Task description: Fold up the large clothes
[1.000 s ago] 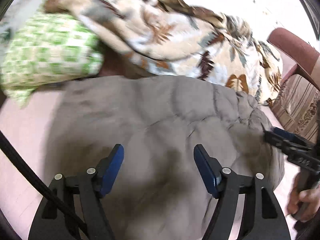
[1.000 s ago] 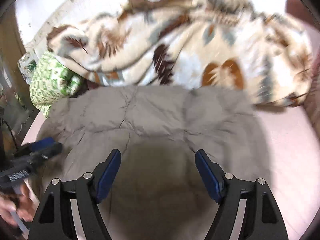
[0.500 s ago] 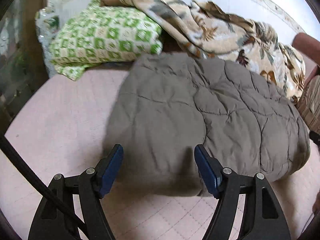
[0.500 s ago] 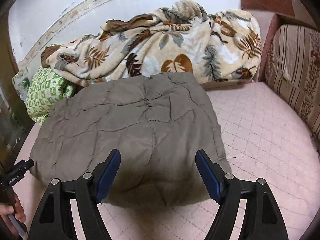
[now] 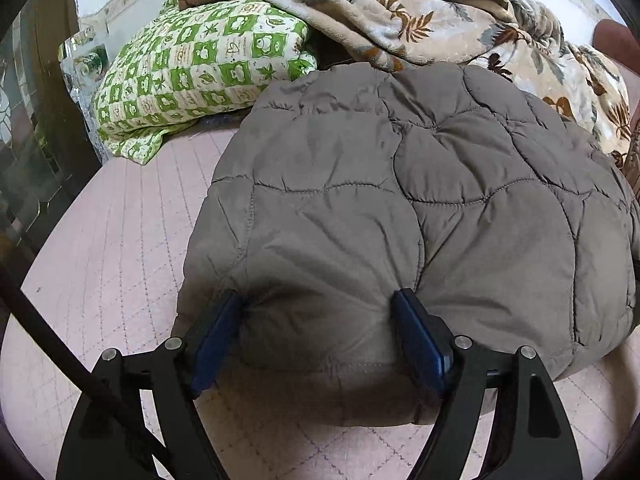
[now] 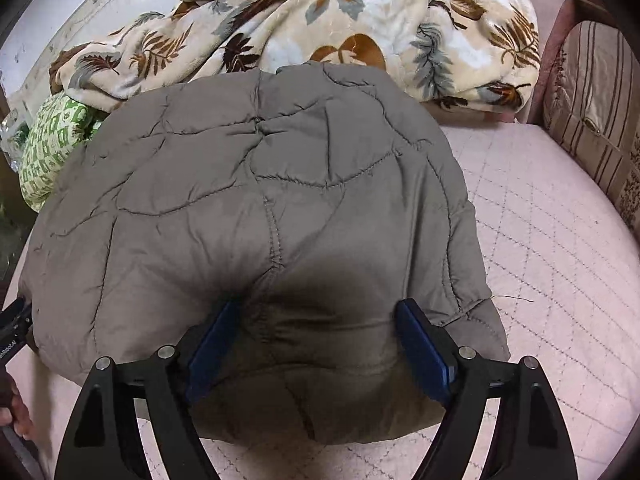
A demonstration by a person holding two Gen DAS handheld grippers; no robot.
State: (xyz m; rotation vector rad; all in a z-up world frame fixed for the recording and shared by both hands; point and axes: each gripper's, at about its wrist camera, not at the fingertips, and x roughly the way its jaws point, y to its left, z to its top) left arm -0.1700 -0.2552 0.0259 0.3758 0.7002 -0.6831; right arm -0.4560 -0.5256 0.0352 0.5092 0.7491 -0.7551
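A grey quilted jacket (image 5: 400, 208) lies folded in a thick bundle on a pink quilted mattress (image 5: 120, 248); it also fills the right wrist view (image 6: 260, 208). My left gripper (image 5: 320, 336) is open, its blue pads pressed down into the jacket's near left edge with fabric bulging between them. My right gripper (image 6: 316, 340) is open too, its pads sunk into the jacket's near right edge. The left gripper's tip (image 6: 12, 328) shows at the left border of the right wrist view.
A green checked pillow (image 5: 200, 68) lies behind the jacket on the left. A beige leaf-print blanket (image 6: 320, 28) is heaped along the back wall. A striped sofa cushion (image 6: 596, 108) stands at the right. Dark glass furniture (image 5: 28, 140) stands at the far left.
Both grippers pulled back from over the jacket, then came down onto its near edge. The pads now press into the fabric. The jaws stayed open.
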